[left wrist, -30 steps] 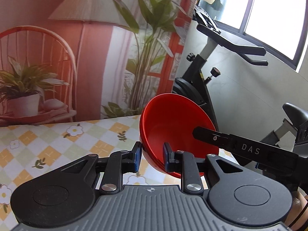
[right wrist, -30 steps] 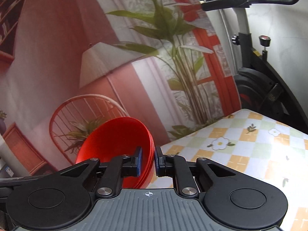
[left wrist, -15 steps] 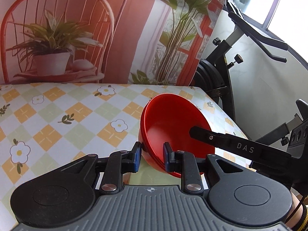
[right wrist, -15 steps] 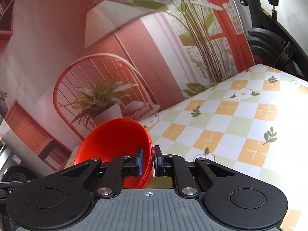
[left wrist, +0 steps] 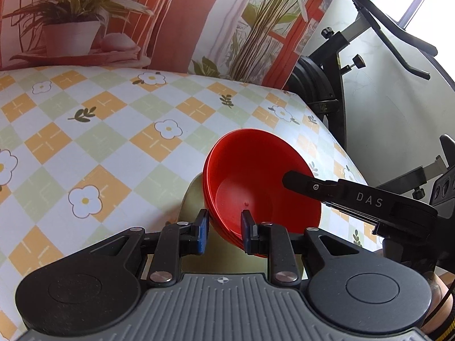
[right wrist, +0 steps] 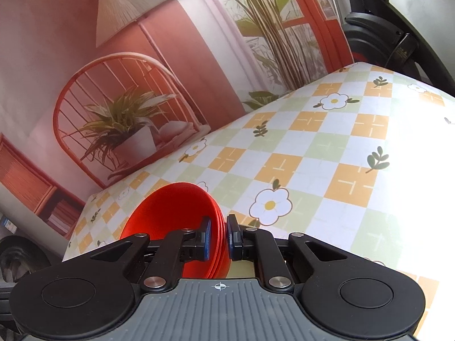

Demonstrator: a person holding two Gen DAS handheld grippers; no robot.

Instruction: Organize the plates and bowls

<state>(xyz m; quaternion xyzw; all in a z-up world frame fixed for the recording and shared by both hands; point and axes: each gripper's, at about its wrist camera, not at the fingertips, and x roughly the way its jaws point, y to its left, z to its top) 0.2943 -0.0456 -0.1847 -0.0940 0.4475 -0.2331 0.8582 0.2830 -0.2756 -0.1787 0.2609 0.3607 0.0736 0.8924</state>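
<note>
Red bowls (left wrist: 256,182), nested in a stack, hang tilted above the near edge of the checkered flowered tablecloth (left wrist: 99,130). Each side of their rim is pinched. The left gripper (left wrist: 224,231) has its blue pads closed onto the rim, and the right gripper (right wrist: 218,237) is clamped on the opposite rim. An exercise bike (left wrist: 355,65) stands beyond the table.

The stack of bowls (left wrist: 256,187) is held tilted above the table (left wrist: 99,142), near its right edge; the left gripper (left wrist: 223,231) pinches its near rim, the right gripper (right wrist: 218,237) the opposite rim; a pale plate (left wrist: 190,199) lies under the stack on the table; a backdrop (left wrist: 176,20) stands behind the table; an exercise bike (left wrist: 355,65) stands right of it
</note>
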